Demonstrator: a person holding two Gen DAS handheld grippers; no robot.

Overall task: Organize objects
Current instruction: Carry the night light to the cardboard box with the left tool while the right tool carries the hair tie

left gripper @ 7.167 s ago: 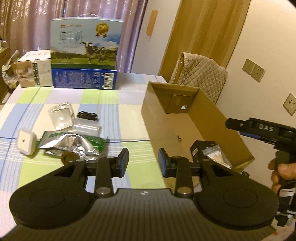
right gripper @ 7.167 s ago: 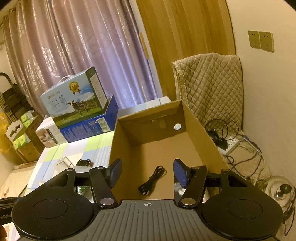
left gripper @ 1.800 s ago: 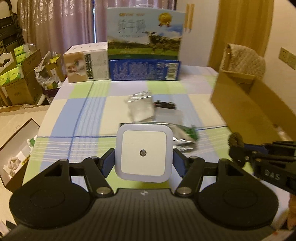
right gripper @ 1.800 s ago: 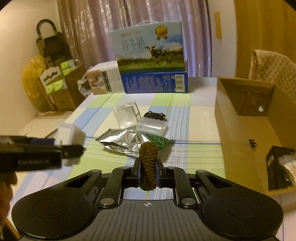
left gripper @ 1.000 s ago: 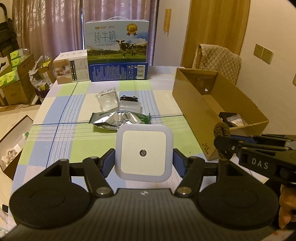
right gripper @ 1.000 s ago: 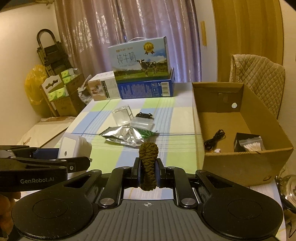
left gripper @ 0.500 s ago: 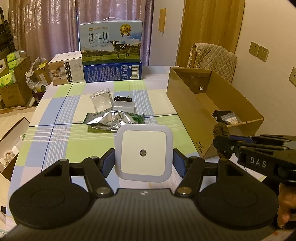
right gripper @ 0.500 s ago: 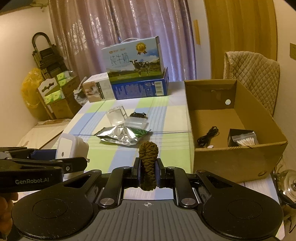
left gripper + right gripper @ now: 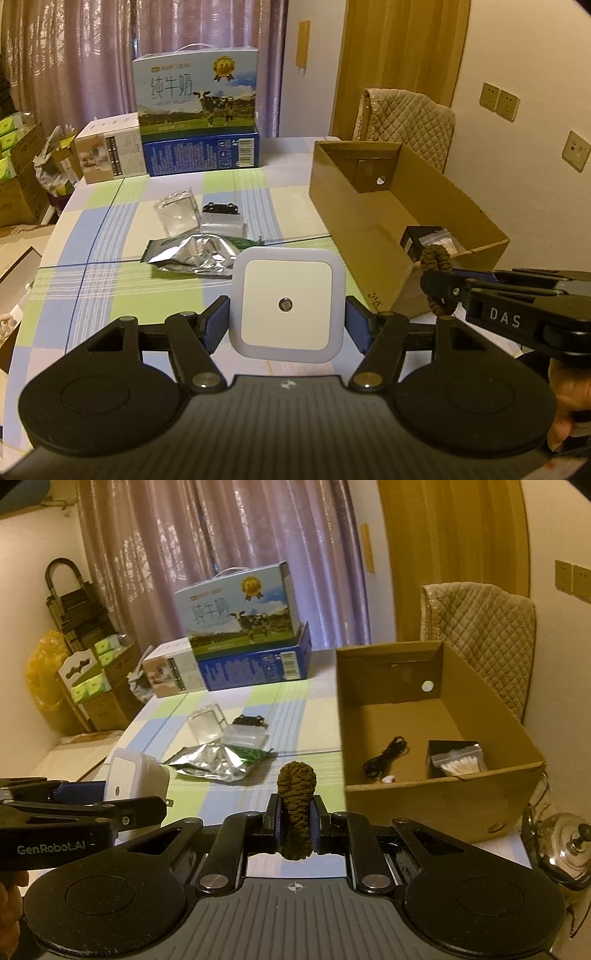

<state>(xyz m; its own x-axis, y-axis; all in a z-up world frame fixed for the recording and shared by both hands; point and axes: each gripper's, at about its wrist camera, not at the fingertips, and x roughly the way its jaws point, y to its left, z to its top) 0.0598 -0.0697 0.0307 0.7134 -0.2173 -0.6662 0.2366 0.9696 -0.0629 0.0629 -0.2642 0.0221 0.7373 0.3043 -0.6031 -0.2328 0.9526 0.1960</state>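
Between the left tongs, pinched by its two flat sides above the worktop, sits a square white night light: likely light, hard, smooth plastic that could slip. The right tongs squeeze a soft, compressible brown braided cord bundle mid-body. The cardboard box stands nearby, to the right.

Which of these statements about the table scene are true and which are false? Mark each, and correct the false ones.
1. The left gripper holds a white square night light. True.
2. The right gripper is open and holds nothing. False: it is shut on a brown braided cord.
3. The cardboard box has nothing in it. False: a black cable and a bag of cotton swabs lie inside.
4. A silver foil packet lies on the checked tablecloth. True.
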